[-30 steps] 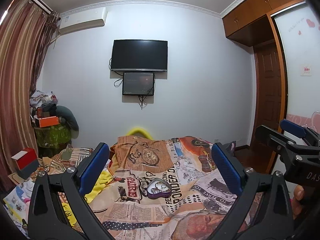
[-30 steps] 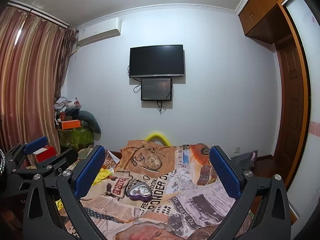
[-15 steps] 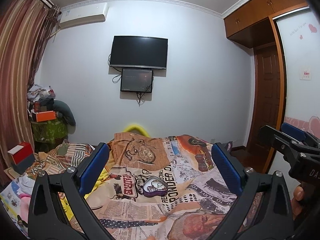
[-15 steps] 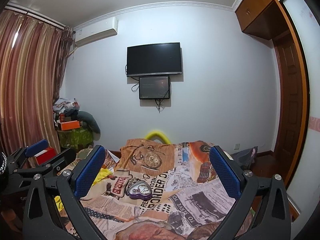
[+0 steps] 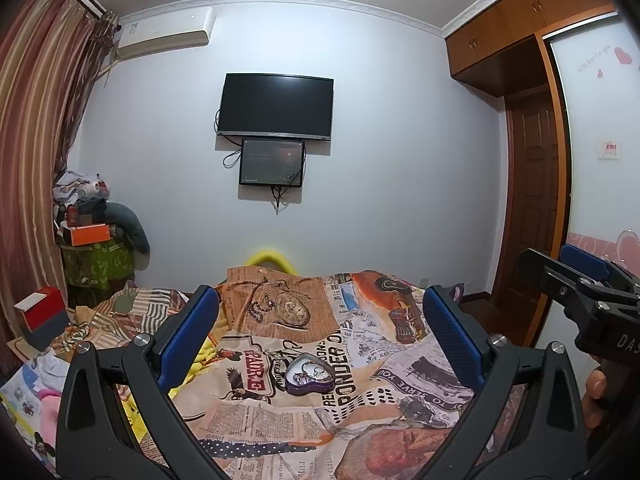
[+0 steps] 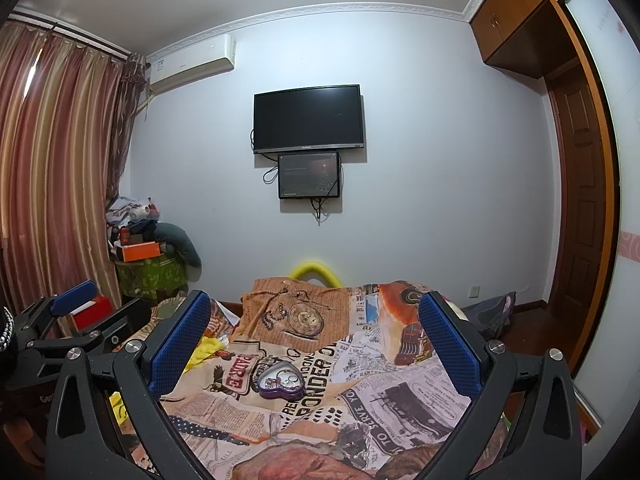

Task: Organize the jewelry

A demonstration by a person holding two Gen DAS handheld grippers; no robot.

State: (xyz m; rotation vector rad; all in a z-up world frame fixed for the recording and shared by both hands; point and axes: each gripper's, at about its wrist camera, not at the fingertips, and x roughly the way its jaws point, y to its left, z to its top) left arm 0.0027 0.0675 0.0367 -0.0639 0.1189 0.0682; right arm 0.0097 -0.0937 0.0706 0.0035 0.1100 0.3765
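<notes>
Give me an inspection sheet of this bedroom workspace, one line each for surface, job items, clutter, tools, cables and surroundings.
Surface: bed under a rumpled newspaper-print cover.
Job's things: purple heart-shaped box, open, small jewelry inside; pieces too small to tell.
Clutter: heap with an orange box by the curtain; red box.
Grippers: left tool and right tool open, empty, above the bed, short of the box.
Cables: loose leads hang under the wall TV and small screen.
Surroundings: air conditioner, striped curtains, wooden door.
</notes>
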